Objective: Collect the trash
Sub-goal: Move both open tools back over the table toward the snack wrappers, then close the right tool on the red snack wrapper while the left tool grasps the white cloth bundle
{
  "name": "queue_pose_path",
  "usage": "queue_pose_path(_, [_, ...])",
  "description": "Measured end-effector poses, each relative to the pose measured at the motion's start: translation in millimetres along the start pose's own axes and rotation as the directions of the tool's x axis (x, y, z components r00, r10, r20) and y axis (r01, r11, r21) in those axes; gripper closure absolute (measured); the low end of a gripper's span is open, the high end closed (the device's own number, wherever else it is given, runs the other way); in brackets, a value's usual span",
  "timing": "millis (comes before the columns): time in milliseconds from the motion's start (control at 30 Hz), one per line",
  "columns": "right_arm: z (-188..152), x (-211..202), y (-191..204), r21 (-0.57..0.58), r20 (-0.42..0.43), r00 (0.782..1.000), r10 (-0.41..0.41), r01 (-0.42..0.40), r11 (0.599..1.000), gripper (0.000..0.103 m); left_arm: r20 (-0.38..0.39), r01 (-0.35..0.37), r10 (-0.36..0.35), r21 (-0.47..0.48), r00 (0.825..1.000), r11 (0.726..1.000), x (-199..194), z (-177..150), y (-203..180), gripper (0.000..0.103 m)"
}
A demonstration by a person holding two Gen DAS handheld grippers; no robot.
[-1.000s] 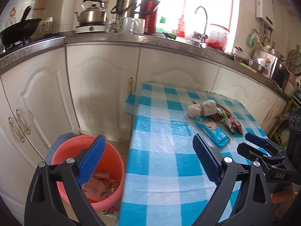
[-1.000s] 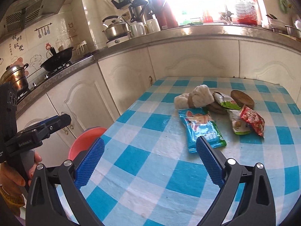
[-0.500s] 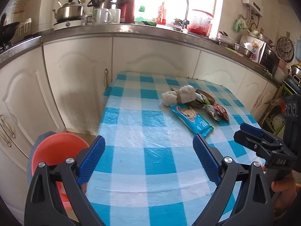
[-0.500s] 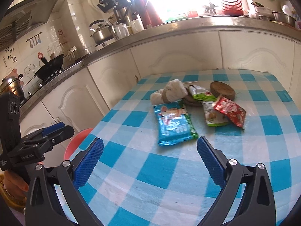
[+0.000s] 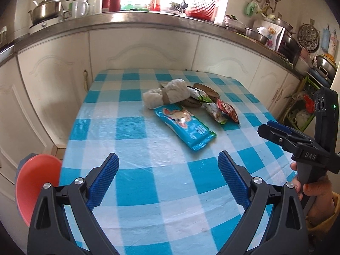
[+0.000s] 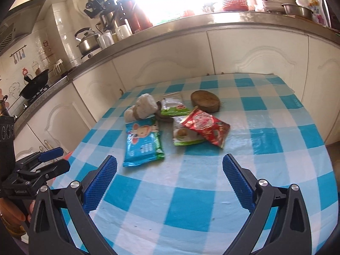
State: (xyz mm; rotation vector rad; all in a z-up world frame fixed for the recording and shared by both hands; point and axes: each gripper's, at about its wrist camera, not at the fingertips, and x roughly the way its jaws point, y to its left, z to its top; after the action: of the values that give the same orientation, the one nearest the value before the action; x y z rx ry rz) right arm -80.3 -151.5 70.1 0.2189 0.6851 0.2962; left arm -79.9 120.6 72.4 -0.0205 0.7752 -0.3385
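We see the trash gathered in a loose cluster toward the far half of the table (image 5: 136, 193), which wears a blue-and-white checked cloth. Nearest to us lies a blue wrapper (image 5: 185, 126) with a cartoon animal printed on it, flat on the cloth and angled across the squares. Just behind it sits a crumpled white wad (image 5: 167, 93) with a brown band around its middle, touching the wrapper's far end. To the right of these we make out a green-and-white packet (image 6: 183, 133) with a red packet (image 6: 205, 127) lying partly over it, a second green-and-white packet (image 6: 173, 106) behind them, and a round brown disc (image 6: 205, 101) at the back of the group.

Our left gripper (image 5: 167, 172) hangs over the near part of the table, its blue-padded jaws spread wide, holding nothing and touching nothing. Our right gripper (image 6: 170, 174) is likewise spread wide and empty above the cloth, with the blue wrapper just beyond its left pad and the red packet further ahead. Each gripper shows at the edge of the other's view, held by a hand (image 5: 312, 193).

Beside the table's left edge, low down, we see the rim of a red bucket (image 5: 34, 187). Behind the table runs a row of white cabinets (image 5: 148, 48) under a steel counter.
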Motion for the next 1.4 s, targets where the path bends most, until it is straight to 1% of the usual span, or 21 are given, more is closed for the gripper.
queue_pose_path(167, [10.7, 6.1, -21.4, 0.006, -0.008, 1.000, -0.019, 0.019, 1.000, 0.005, -0.018, 0.025, -0.024, 0.050, 1.000, 0.998, 19.8, 13.8, -11.3, 0.008])
queue_pose_path(233, [15.9, 9.5, -30.0, 0.012, -0.014, 1.000, -0.018, 0.018, 1.000, 0.005, -0.037, 0.050, -0.048, 0.071, 0.998, 0.996, 33.2, 22.7, -13.7, 0.008])
queue_pose_path(367, [25.8, 21.0, -44.6, 0.025, -0.039, 0.999, -0.020, 0.021, 0.999, 0.005, -0.063, 0.067, -0.061, 0.109, 0.996, 0.992, 60.9, 41.0, -13.5, 0.008])
queue_pose_path(467, [32.2, 32.4, -54.7, 0.032, -0.056, 0.998, -0.011, 0.013, 0.999, 0.005, -0.074, 0.069, -0.060, 0.123, 0.995, 0.990, 84.6, 56.9, -11.0, 0.008])
queue_pose_path(533, [35.1, 40.2, -58.4, 0.031, -0.072, 0.997, -0.005, 0.007, 0.999, 0.005, -0.082, 0.052, -0.041, 0.146, 0.996, 0.988, 98.1, 64.9, -11.8, 0.008])
queue_pose_path(667, [40.4, 58.5, -62.0, 0.031, -0.110, 0.994, 0.022, -0.019, 0.999, 0.005, -0.088, 0.042, -0.026, 0.188, 0.996, 0.981, 119.0, 77.8, -10.7, 0.008])
queue_pose_path(733, [43.9, 67.4, -60.0, 0.011, -0.126, 0.991, 0.038, -0.037, 0.999, 0.005, -0.090, 0.047, -0.029, 0.209, 0.996, 0.977, 128.1, 83.6, -8.8, 0.008])
queue_pose_path(867, [51.4, 80.9, -54.3, -0.045, -0.156, 0.986, 0.055, -0.063, 0.997, 0.005, -0.117, 0.056, -0.028, 0.245, 0.993, 0.968, 144.2, 89.5, -5.2, 0.008])
queue_pose_path(1067, [56.5, 100.2, -55.0, -0.083, -0.210, 0.976, 0.059, -0.078, 0.993, 0.005, -0.133, 0.113, -0.083, 0.236, 0.988, 0.965, 160.1, 97.7, 2.7, 0.008])
queue_pose_path(1167, [56.7, 109.7, -55.7, -0.103, -0.239, 0.969, 0.062, -0.089, 0.991, 0.006, -0.134, 0.130, -0.102, 0.226, 0.986, 0.965, 168.2, 103.1, 6.0, 0.008])
queue_pose_path(1233, [56.5, 113.1, -55.6, -0.123, -0.246, 0.968, 0.050, -0.082, 0.989, 0.006, -0.134, 0.144, -0.116, 0.220, 0.984, 0.965, 173.4, 107.0, 8.2, 0.008])
queue_pose_path(1400, [55.0, 118.7, -54.8, -0.140, -0.267, 0.962, 0.059, -0.099, 0.985, 0.007, -0.136, 0.151, -0.123, 0.217, 0.983, 0.964, 183.2, 113.4, 12.3, 0.008])
